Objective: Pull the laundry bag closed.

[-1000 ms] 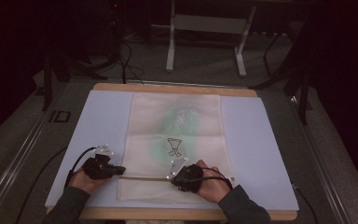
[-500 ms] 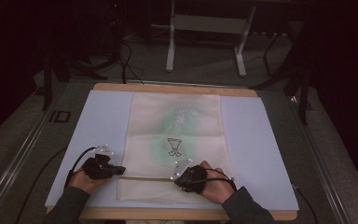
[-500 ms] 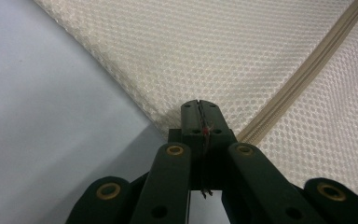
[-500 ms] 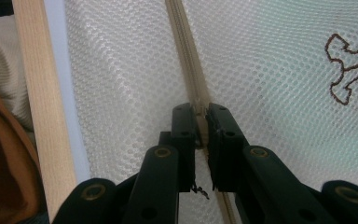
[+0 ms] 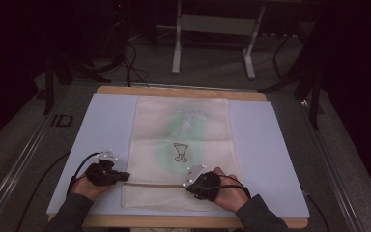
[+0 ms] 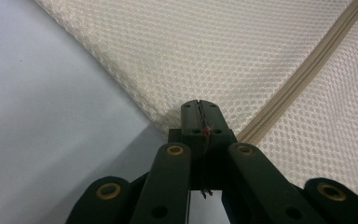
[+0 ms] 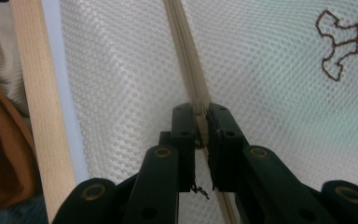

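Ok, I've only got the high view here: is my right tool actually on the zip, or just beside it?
Observer: On it. In the right gripper view the right tool is shut on the zip, which runs straight between its jaws.
Operator: And the left one?
Observer: The left tool is shut at the edge of the bag, right where the zip ends. Its jaws meet with barely a gap.
Operator: Is the bag plain cloth?
Observer: No, close up it is a fine cream honeycomb mesh.
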`<act>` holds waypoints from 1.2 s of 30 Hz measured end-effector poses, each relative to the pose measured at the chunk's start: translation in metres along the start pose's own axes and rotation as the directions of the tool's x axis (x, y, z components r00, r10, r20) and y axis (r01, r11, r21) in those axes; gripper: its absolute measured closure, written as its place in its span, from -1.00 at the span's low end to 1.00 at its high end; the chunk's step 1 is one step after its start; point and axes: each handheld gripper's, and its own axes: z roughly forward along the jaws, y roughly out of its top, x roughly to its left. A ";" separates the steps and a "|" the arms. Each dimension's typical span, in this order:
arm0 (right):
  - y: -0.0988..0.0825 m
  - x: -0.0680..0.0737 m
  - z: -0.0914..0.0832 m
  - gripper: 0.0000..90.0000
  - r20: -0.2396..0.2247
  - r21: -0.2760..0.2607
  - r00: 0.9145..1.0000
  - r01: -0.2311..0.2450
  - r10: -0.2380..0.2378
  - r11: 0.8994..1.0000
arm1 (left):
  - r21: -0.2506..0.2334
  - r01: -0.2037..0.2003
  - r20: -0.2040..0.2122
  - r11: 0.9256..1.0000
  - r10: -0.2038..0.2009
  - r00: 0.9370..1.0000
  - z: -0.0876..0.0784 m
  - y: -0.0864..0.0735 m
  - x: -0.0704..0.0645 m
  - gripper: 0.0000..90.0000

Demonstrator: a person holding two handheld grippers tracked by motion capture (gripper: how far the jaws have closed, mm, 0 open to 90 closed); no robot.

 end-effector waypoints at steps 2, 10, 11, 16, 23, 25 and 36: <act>-0.002 -0.001 -0.001 0.82 0.004 -0.006 1.000 0.000 0.000 1.000 | -0.001 0.000 0.000 1.000 0.000 1.000 0.000 0.000 0.000 1.00; -0.012 -0.003 -0.003 0.82 0.008 -0.003 1.000 -0.013 0.013 1.000 | 0.001 0.000 0.001 1.000 0.000 1.000 0.000 0.000 0.000 1.00; -0.013 -0.003 -0.004 0.82 0.010 -0.001 1.000 -0.015 0.015 1.000 | 0.000 0.002 0.001 1.000 -0.002 1.000 0.000 0.000 0.000 1.00; -0.019 -0.005 -0.005 0.82 0.012 -0.006 1.000 -0.026 0.026 1.000 | 0.000 0.002 0.002 1.000 -0.002 1.000 0.000 0.000 0.000 1.00; -0.023 -0.006 -0.006 0.82 0.017 -0.008 0.999 -0.033 0.033 0.999 | 0.000 0.000 0.002 1.000 0.000 1.000 0.000 0.000 0.000 1.00; -0.025 -0.006 -0.007 0.82 0.017 -0.015 0.999 -0.039 0.039 0.999 | 0.000 0.001 0.002 1.000 -0.001 1.000 0.000 0.000 0.000 1.00; -0.037 -0.010 -0.016 0.82 0.026 -0.021 0.998 -0.061 0.062 0.998 | 0.001 0.004 0.001 1.000 -0.004 1.000 0.000 0.000 0.000 1.00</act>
